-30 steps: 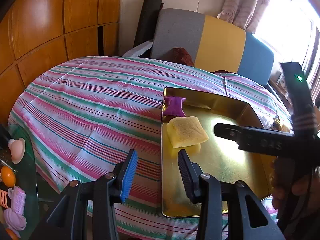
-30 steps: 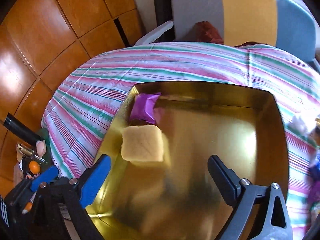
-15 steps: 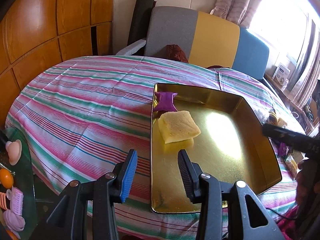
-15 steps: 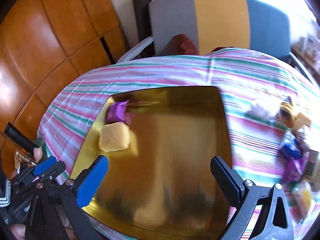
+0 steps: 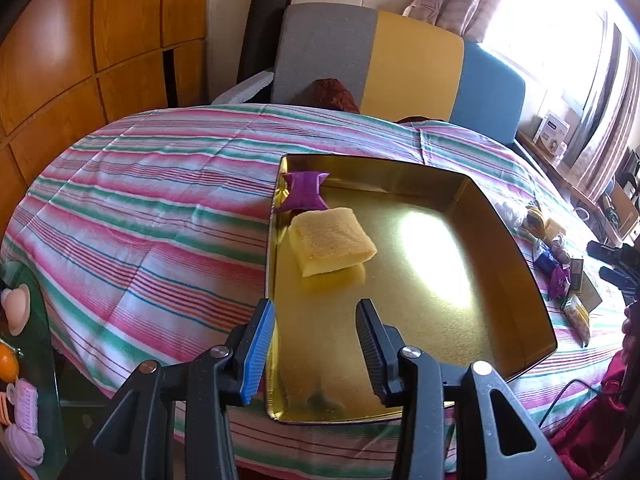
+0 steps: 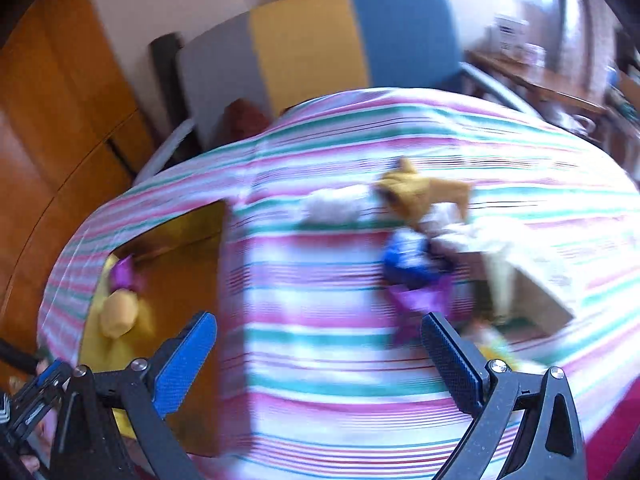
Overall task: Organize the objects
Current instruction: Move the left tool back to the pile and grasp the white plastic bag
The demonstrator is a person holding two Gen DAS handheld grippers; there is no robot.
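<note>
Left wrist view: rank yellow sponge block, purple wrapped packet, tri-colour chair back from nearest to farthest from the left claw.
1. Yellow sponge block, in the gold metal tray, just ahead of the left claw.
2. Purple wrapped packet, tray's far left corner, right behind the sponge.
3. Tri-colour chair back, beyond the table.

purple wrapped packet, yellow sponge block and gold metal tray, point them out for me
purple wrapped packet [image 5: 304,196], left wrist view, middle of its crinkled top face
yellow sponge block [image 5: 332,238], left wrist view, centre of its textured top
gold metal tray [image 5: 500,220], left wrist view, inner side of its right-hand wall
</note>
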